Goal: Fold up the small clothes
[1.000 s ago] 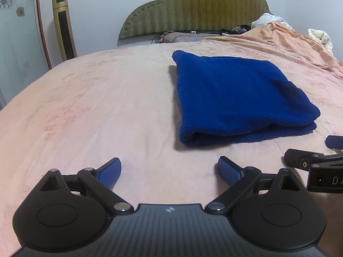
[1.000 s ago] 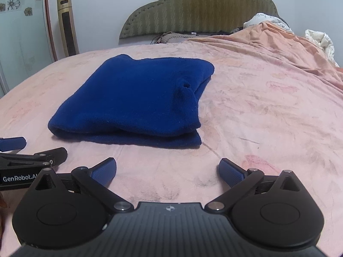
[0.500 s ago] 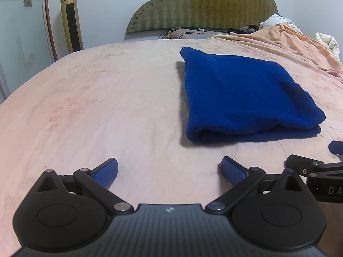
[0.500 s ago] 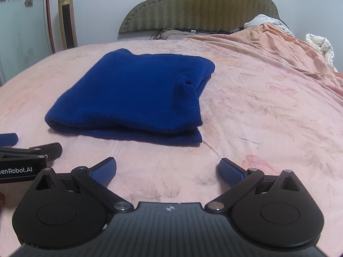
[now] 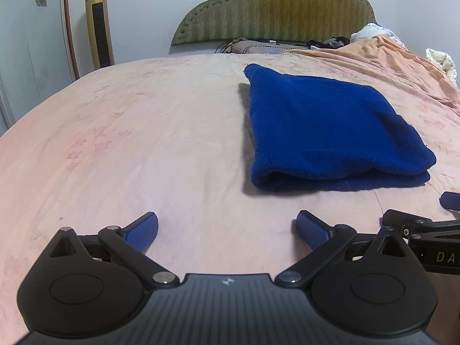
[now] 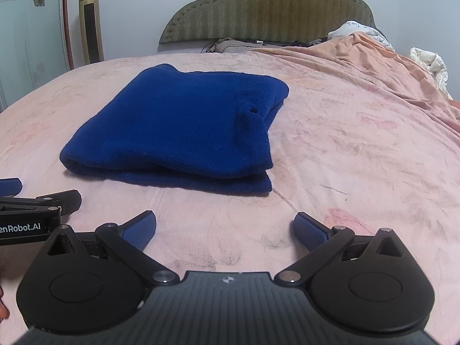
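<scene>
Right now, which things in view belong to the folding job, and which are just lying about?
Job: blue folded garment; left tongs and right tongs, both open and empty.

Lying about: gold tower fan; pillow; rumpled orange blanket; white bedding.

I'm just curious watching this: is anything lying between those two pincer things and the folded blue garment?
Nothing visible. Only bare pink bedsheet lies between the left hand-held gripper, the right hand-held gripper and the blue garment.
</scene>
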